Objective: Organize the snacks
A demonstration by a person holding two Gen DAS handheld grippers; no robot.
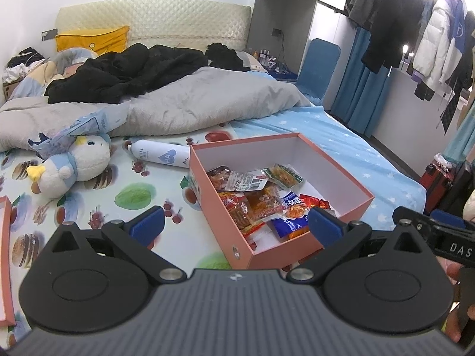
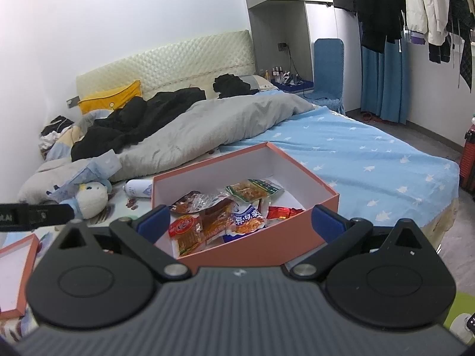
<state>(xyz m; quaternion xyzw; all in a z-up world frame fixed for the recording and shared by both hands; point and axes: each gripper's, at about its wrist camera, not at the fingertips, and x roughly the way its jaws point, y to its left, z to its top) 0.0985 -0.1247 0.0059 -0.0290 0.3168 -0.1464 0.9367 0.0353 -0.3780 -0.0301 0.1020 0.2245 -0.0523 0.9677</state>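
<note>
- Where the fruit-printed bed sheet [image 1: 130, 195] meets the blue star-patterned sheet [image 2: 371, 154], an open salmon-pink cardboard box with white lining [image 1: 237, 231] stands on the bed.
- Inside the box: assorted foil and plastic snack packets [image 2: 213, 222], red, orange, blue-white and green, heaped toward its near-left corner; the far-right floor is bare.
- Left gripper [image 1: 236, 225]: black, blue-padded, jaws spread wide, holding nothing, hovering at the box's near side.
- Right gripper [image 2: 240, 222]: likewise wide open and empty, facing the box.
- White cylindrical bottle [image 1: 160, 155]: lying flat just behind the box.
- Plush white-and-blue penguin toy [image 1: 74, 166]: left of the bottle.
- Pink box lid [image 2: 17, 273]: well left, inner side up.
- Grey rumpled duvet [image 1: 202, 103]: behind.
</note>
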